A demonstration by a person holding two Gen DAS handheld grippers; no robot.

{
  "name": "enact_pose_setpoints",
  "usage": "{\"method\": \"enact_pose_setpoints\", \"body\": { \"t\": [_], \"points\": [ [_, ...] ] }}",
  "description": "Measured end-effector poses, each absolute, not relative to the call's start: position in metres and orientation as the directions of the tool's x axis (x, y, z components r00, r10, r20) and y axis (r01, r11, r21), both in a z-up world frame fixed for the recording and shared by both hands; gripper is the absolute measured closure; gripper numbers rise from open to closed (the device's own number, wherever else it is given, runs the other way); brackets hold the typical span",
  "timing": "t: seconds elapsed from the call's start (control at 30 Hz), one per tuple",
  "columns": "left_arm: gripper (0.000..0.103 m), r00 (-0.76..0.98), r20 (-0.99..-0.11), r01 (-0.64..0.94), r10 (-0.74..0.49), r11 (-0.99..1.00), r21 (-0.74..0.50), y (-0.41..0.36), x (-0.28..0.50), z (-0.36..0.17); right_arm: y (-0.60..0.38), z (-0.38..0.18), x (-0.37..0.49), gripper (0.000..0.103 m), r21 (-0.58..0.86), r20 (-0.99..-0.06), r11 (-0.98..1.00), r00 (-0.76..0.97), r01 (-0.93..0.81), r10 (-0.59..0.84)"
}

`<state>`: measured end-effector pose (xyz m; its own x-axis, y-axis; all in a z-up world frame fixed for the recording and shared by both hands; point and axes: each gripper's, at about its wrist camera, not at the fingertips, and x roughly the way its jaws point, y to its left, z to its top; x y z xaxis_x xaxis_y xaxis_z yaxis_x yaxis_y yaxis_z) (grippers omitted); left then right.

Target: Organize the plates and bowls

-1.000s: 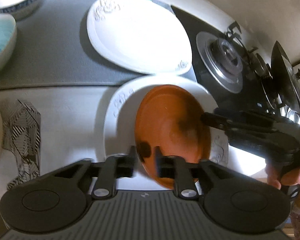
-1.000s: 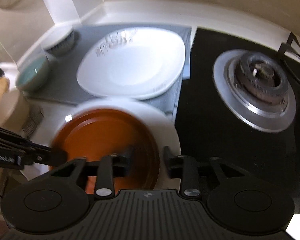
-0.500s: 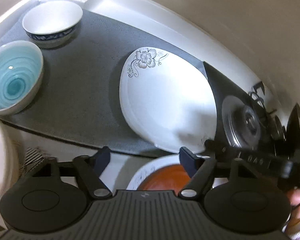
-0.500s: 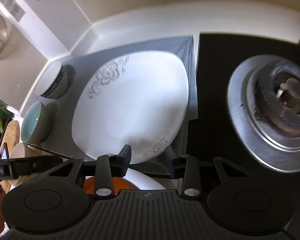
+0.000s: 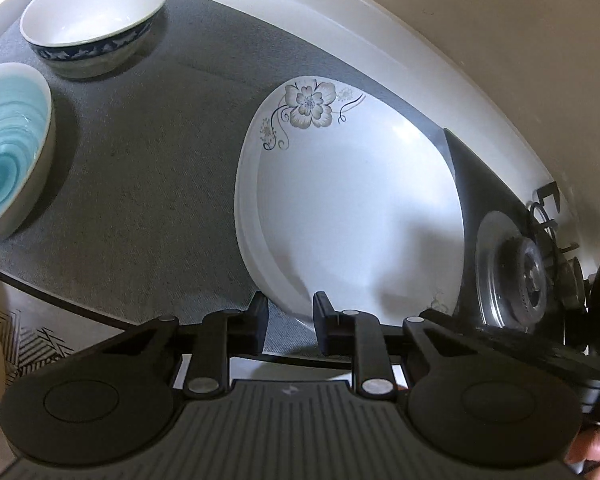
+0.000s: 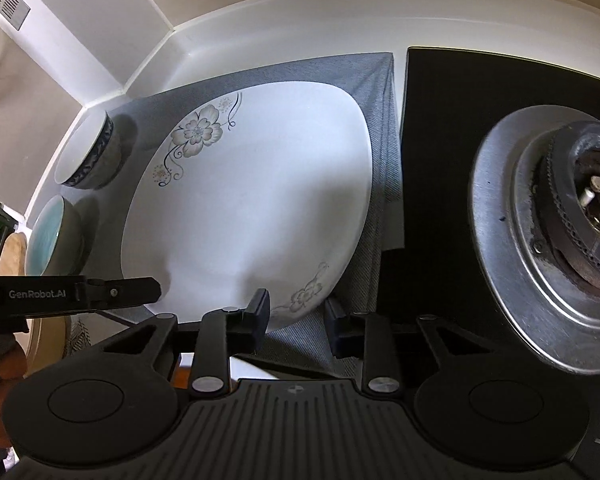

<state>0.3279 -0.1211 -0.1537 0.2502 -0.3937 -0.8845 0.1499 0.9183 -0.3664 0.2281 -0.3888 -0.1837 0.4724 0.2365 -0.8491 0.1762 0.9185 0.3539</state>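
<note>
- The left tool (image 5: 288,320) points steeply down at the near rim of the flowered white plate (image 5: 352,216); its jaws stand narrow and are closing, the plate's edge lies in the gap between them, and the pads do not visibly press on it.
- The right tool (image 6: 296,320) hangs over the same plate's near edge (image 6: 244,216), jaws narrow and closing; its left finger overlaps the rim, the right one sits over the grey mat (image 6: 380,128) just off the plate, and no grip shows.
- From the right wrist view, the left tool reaches in from the plate's left, its tip at the rim.
- The plate lies flat on the mat on the bench (image 6: 260,28).
- Left of the plate, well apart, stands a teal-glazed bowl (image 5: 8,160); beyond it, a white bowl with a blue band (image 5: 92,16), both on the mat.
- Right of the plate, just past the mat's edge, is the black hob (image 6: 440,120) with its burner (image 6: 580,216).
</note>
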Motion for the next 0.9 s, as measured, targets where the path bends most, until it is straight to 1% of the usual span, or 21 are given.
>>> {"method": "enact_pose_setpoints", "body": {
  "t": [0.07,0.17,0.2,0.23,0.4,0.43,0.47,0.53,0.63,0.73,0.8,0.83,0.87,0.9],
  "points": [
    [0.076,0.23,-0.882,0.16,-0.412,0.91,-0.383,-0.12,0.326,-0.146,-0.389,-0.186,0.231,0.072,0.36,-0.847,0.916,0.474,0.179,0.241],
    [0.069,0.24,-0.881,0.199,-0.408,0.909,-0.366,-0.119,0.314,-0.136,-0.39,-0.189,0.232,0.071,0.371,-0.845,0.91,0.474,0.185,0.248],
    [0.069,0.233,-0.886,0.194,-0.402,0.912,-0.362,-0.12,0.312,-0.136,-0.39,-0.19,0.233,0.071,0.373,-0.845,0.909,0.473,0.188,0.249],
    [0.066,0.222,-0.889,0.19,-0.401,0.912,-0.364,-0.121,0.31,-0.138,-0.39,-0.19,0.234,0.071,0.374,-0.846,0.908,0.472,0.191,0.249],
    [0.066,0.19,-0.902,0.146,-0.387,0.92,-0.364,-0.121,0.315,-0.156,-0.389,-0.191,0.235,0.071,0.376,-0.846,0.906,0.47,0.194,0.25],
    [0.066,0.191,-0.899,0.136,-0.394,0.918,-0.373,-0.122,0.319,-0.159,-0.389,-0.192,0.235,0.07,0.377,-0.847,0.906,0.469,0.195,0.251],
    [0.069,0.165,-0.902,0.128,-0.399,0.916,-0.381,-0.124,0.324,-0.164,-0.388,-0.192,0.235,0.07,0.377,-0.845,0.905,0.472,0.196,0.25],
    [0.074,0.19,-0.906,0.12,-0.379,0.925,-0.361,-0.126,0.329,-0.168,-0.388,-0.192,0.238,0.07,0.388,-0.842,0.9,0.474,0.197,0.259],
    [0.076,0.214,-0.907,0.114,-0.361,0.932,-0.344,-0.128,0.337,-0.17,-0.384,-0.192,0.242,0.07,0.401,-0.835,0.895,0.479,0.195,0.27],
    [0.076,0.226,-0.906,0.11,-0.359,0.933,-0.342,-0.129,0.347,-0.17,-0.382,-0.193,0.25,0.07,0.407,-0.828,0.892,0.491,0.197,0.269],
    [0.074,0.237,-0.905,0.106,-0.352,0.936,-0.336,-0.131,0.349,-0.169,-0.383,-0.194,0.256,0.07,0.41,-0.824,0.89,0.499,0.2,0.268],
    [0.071,0.242,-0.906,0.102,-0.348,0.937,-0.333,-0.131,0.35,-0.169,-0.382,-0.193,0.258,0.068,0.41,-0.822,0.891,0.503,0.198,0.266],
    [0.061,0.243,-0.907,0.097,-0.344,0.939,-0.33,-0.13,0.348,-0.169,-0.382,-0.193,0.26,0.067,0.412,-0.82,0.89,0.505,0.193,0.27],
    [0.054,0.241,-0.91,0.095,-0.338,0.941,-0.324,-0.13,0.346,-0.168,-0.382,-0.192,0.259,0.065,0.414,-0.819,0.89,0.506,0.191,0.273]
  ]
}}
